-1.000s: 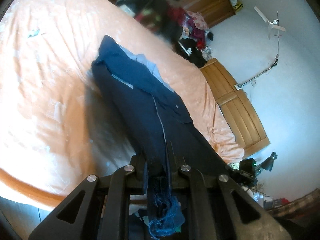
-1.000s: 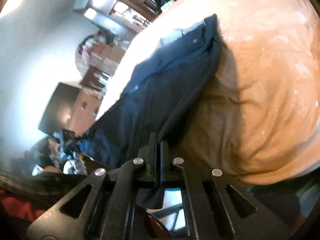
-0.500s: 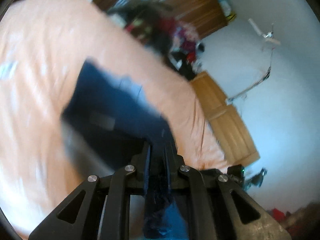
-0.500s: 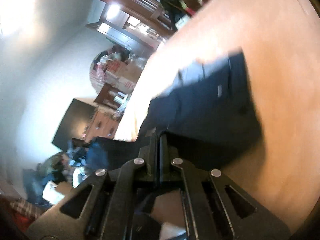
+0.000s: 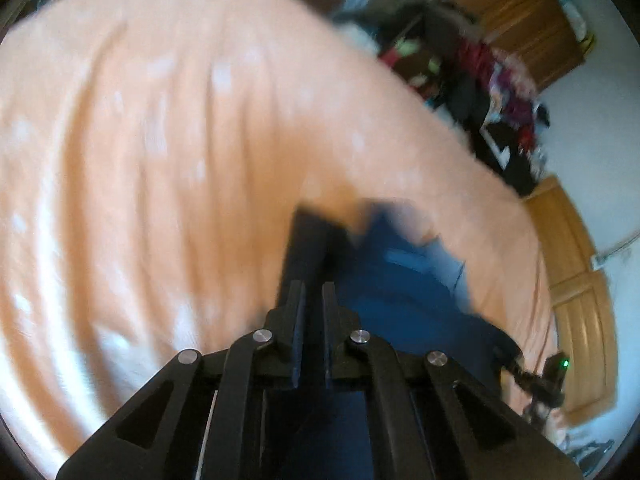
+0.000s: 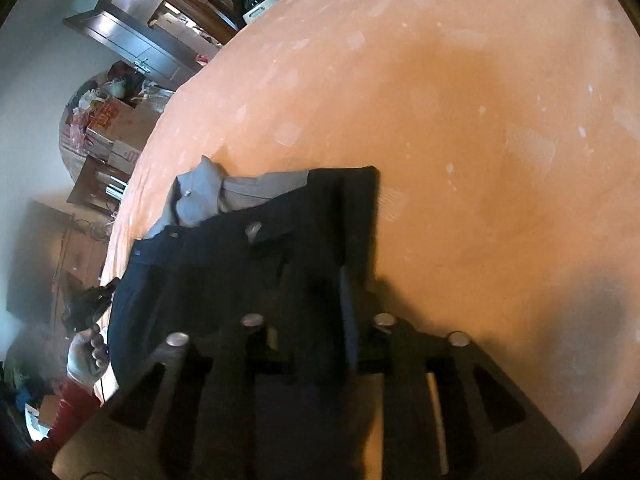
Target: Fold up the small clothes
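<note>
- Clutter rings our workspace: a heap of dark and red clothes [image 5: 492, 80] sits at 1 o'clock in the left wrist view, with wooden cabinet doors [image 5: 576, 296] at 3 o'clock.
- From the right wrist camera we see cardboard boxes [image 6: 116, 128] at 10 o'clock and a dark wooden shelf unit [image 6: 132, 36] at 11 o'clock.
- We work over an orange bedspread [image 5: 140, 140] that fills most of both views; nothing else lies on it near the garment.
- A person's hand [image 6: 86, 356] shows at 8 o'clock in the right wrist view, beside the cloth's edge.
- The dark navy garment [image 6: 248, 264] lies on the bedspread, with a grey inner lining [image 6: 240, 196] exposed at its far end, toward 11 o'clock.
- Our left gripper [image 5: 312, 300] pinches a fold of the garment [image 5: 400, 280], fingers pressed close with cloth running between them; the rest spreads toward 2 o'clock, blurred.
- Our right gripper [image 6: 316, 292] is spread wider, and dark cloth fills the gap and drapes over the fingers, so we cannot tell whether it grips.
</note>
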Tool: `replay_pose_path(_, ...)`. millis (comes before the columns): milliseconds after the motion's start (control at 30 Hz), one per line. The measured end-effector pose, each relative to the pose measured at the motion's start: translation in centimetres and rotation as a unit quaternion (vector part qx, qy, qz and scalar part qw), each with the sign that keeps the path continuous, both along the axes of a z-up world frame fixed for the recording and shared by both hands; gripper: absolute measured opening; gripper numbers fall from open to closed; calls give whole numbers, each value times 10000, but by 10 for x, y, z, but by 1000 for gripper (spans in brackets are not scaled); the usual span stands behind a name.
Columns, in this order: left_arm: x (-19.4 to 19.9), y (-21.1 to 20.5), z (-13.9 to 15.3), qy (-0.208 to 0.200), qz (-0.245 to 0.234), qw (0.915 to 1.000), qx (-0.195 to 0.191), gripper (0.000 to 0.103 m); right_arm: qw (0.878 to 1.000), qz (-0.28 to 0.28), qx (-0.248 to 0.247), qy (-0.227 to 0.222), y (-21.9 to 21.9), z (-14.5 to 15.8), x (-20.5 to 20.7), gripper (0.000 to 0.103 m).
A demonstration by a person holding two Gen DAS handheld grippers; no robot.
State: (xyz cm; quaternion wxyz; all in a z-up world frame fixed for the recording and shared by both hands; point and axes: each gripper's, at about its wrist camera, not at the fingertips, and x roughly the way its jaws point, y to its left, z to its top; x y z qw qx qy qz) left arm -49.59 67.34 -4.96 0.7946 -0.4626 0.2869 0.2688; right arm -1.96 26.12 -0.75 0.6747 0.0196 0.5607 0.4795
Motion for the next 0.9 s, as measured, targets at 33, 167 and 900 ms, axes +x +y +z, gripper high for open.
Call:
replay_pose_path(33,3,-1,-4,84,-51,9999,33,5,9999,66,-31,-100,1,-1,-3,29)
replay_pose_path(167,5,-5,9,50,-124,9996,242,32,9966,416,-212,-681,25,4,-13,48)
replay_pose_path(900,-13,-177,59,185,-1388,9773,1591,49,9744,1280,359,-1815,65,66,-214,0)
